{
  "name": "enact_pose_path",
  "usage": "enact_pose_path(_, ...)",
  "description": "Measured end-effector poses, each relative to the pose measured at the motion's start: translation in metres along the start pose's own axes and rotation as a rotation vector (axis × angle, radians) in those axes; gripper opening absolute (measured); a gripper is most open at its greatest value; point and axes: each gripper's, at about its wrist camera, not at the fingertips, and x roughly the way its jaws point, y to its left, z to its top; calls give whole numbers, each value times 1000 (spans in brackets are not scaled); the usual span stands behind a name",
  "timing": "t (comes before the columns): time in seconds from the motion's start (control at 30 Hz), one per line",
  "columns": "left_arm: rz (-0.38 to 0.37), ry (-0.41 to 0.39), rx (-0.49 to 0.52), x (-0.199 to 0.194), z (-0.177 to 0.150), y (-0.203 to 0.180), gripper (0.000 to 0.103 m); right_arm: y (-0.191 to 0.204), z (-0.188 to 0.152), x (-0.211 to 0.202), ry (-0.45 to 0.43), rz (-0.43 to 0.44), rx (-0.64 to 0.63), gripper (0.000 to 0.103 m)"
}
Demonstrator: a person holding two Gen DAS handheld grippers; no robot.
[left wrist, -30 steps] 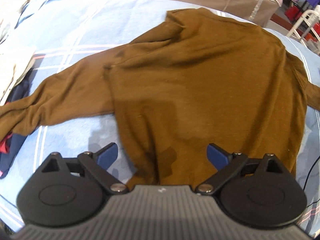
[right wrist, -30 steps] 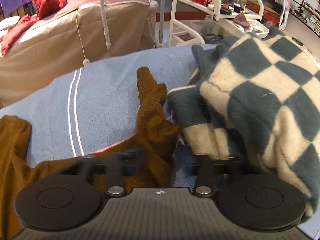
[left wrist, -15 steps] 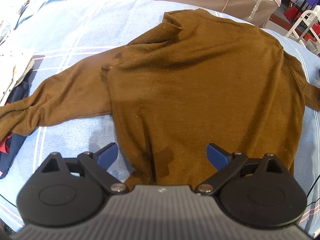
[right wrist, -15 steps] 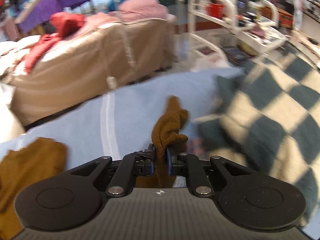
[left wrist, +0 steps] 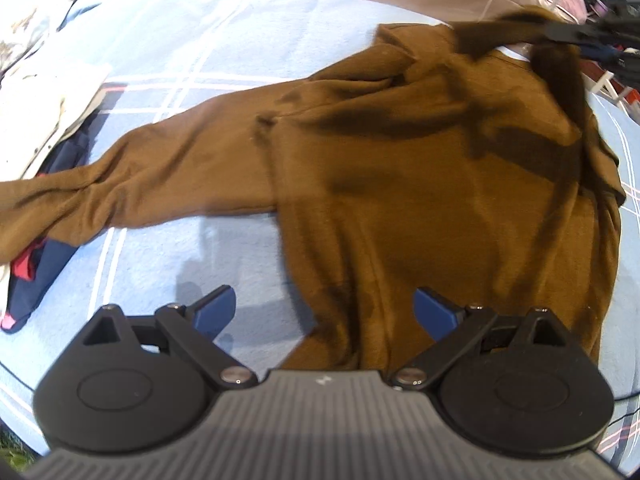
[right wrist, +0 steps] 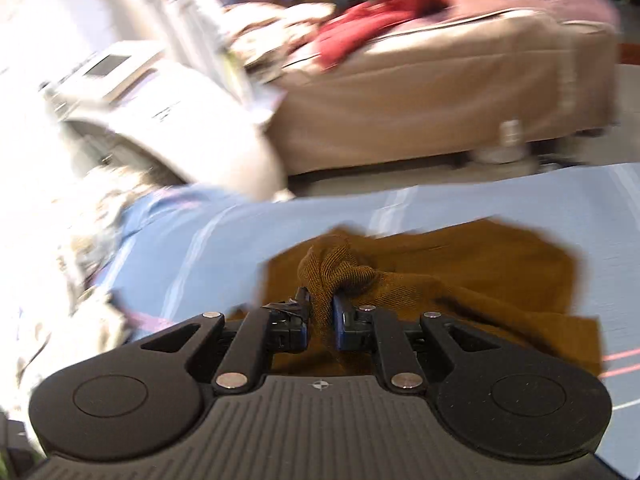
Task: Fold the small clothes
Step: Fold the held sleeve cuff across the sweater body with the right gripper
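right tool (right wrist: pixel 320 312) is clamped on the brown sweater's (left wrist: pixel 420 184) right sleeve (right wrist: pixel 340 268), above the body on the bed (left wrist: pixel 240 60). left tool (left wrist: pixel 324 312) gapes at the hem; other sleeve (left wrist: pixel 120 184) trails toward the bed's left edge.

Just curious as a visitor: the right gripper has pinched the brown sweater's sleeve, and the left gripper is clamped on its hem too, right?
Not quite. The left gripper is open, its blue fingers spread above the brown sweater, as the left wrist view shows. The right gripper does pinch the sleeve.
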Motion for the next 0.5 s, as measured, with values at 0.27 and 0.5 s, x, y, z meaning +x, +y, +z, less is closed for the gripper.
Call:
enact_pose_path(0.27,12,5,-23,1,-1,13,98,39,-39,52,187,59,-105,90)
enact_pose_path(0.5,-6,2,-16,11,10,5,98,-7,-49,-18,34,-177,-134,95)
